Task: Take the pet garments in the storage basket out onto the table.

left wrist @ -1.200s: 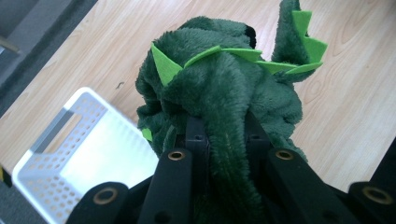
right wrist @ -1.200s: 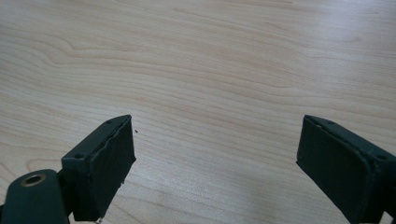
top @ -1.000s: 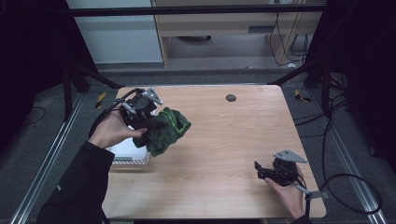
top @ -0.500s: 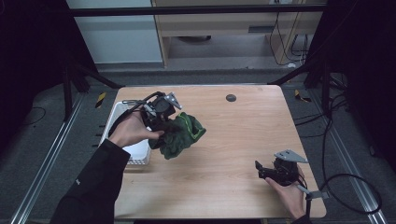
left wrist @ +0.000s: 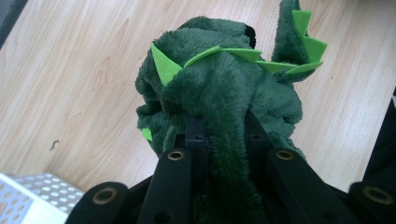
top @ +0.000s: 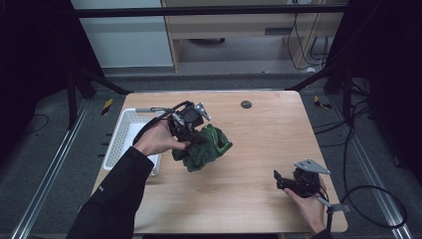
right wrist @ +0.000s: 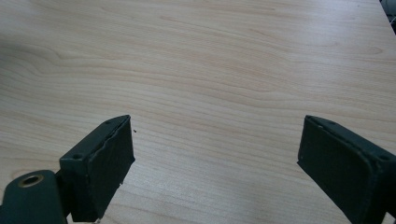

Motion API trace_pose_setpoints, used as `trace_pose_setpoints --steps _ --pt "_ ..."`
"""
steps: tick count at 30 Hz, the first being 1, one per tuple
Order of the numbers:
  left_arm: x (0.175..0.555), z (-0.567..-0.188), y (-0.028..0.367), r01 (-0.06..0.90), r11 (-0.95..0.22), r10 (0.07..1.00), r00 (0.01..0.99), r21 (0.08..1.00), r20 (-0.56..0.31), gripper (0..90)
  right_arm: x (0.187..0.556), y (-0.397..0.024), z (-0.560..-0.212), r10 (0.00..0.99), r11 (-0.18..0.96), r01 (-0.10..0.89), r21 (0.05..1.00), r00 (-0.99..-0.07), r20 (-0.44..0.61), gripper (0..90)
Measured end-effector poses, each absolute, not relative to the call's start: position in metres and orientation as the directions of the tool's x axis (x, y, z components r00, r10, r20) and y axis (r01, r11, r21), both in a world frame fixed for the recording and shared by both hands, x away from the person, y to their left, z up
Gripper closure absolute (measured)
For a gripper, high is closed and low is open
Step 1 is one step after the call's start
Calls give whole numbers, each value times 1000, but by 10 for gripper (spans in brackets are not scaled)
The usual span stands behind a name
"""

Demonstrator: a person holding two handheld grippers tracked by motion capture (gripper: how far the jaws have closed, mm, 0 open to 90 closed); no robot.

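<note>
Dark green plush toy point(left wrist: 219, 93), lime spikes; white perforated basket point(top: 127, 134); light woodgrain table point(top: 259, 134).

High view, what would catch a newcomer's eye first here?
The green plush toy stands out first, clamped in the left hand-held gripper over the middle of the wooden table, its bright green felt spikes clear in the left gripper view. Next comes the white perforated basket at the table's left edge. The right hand-held gripper sits near the front right corner, jaws wide open over bare wood.
</note>
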State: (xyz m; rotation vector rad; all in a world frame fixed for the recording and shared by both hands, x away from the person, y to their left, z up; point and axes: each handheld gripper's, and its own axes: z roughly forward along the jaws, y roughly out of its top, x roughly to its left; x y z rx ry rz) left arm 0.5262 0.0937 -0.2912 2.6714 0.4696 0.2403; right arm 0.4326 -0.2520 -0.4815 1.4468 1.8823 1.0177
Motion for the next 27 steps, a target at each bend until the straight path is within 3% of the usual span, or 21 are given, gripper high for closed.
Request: trace_pose_setpoints --steps 27 --pt "538 -362 41 245 -905 282 958 347 58 761 433 -253 -481 964 140 540 830 -266 11 100"
